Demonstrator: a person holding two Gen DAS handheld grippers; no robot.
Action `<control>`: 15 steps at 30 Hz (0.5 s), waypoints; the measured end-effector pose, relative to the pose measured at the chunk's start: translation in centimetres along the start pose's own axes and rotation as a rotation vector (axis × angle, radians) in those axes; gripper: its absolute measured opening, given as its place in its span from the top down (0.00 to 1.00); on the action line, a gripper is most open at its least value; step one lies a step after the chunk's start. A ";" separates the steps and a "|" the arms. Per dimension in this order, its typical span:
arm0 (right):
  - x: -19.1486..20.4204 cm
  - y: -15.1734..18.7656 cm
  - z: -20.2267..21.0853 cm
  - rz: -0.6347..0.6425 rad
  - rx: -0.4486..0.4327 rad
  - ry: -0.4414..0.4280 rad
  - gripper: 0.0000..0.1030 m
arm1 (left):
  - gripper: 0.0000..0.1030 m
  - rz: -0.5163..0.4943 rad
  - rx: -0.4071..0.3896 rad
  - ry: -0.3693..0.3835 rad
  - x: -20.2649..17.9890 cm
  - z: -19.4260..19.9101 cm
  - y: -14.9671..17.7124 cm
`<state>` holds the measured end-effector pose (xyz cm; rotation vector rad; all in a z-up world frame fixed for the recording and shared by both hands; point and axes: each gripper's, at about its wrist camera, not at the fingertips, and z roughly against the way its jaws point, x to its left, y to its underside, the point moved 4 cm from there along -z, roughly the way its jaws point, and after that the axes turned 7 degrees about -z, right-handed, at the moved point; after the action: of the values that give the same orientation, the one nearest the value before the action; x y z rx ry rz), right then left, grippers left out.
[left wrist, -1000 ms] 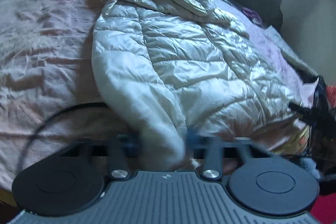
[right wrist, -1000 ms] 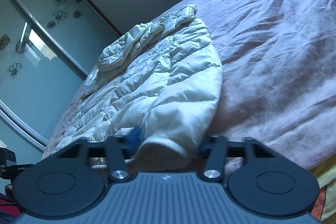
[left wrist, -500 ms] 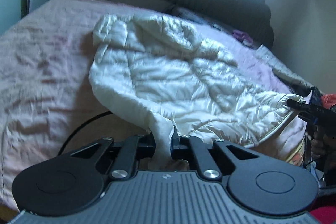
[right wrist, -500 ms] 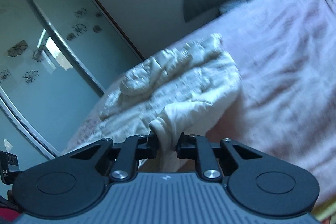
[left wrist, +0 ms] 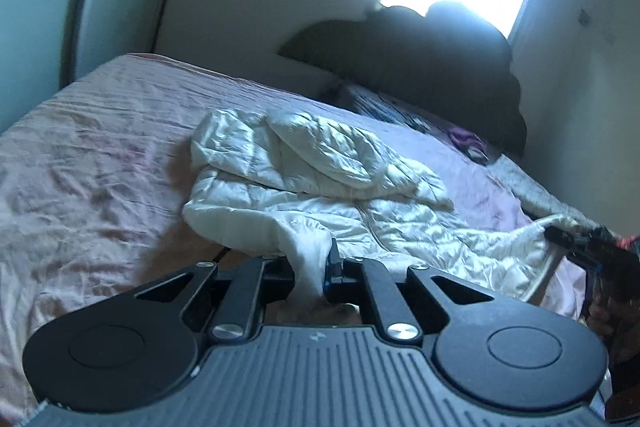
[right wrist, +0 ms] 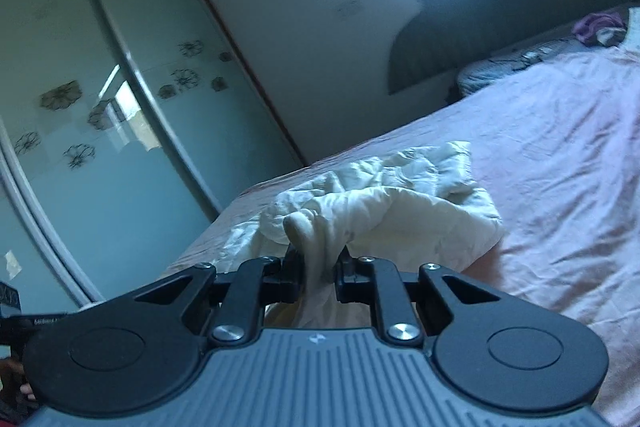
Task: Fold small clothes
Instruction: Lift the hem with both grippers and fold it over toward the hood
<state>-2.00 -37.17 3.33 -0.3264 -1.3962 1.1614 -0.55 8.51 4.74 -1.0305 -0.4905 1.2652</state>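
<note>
Low in the frame, the left tool (left wrist: 313,277) pinches a cuff of the white quilted puffer jacket (left wrist: 320,179); the right tool (right wrist: 318,273) pinches another cuff. The jacket (right wrist: 384,203) lies crumpled mid-frame on the wrinkled pink bed sheet (left wrist: 80,167), below the dark headboard (left wrist: 420,67).

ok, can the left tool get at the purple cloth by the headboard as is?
Probably not: the left tool is shut on the white quilted jacket, and the purple cloth lies far across the pink bedsheet.
</note>
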 end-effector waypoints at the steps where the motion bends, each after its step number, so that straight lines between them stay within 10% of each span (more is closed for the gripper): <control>1: 0.4 0.2 0.1 0.008 0.007 -0.008 0.85 | 0.91 0.005 -0.005 -0.015 0.3 0.3 0.1; 15: 0.6 0.7 1.6 -0.038 -0.017 -0.012 0.85 | 0.93 -0.020 -0.056 -0.074 1.0 1.6 -1.2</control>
<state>-3.84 -37.07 3.49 -0.3043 -1.4183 1.1225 -0.87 10.06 6.27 -1.0261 -0.5946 1.2815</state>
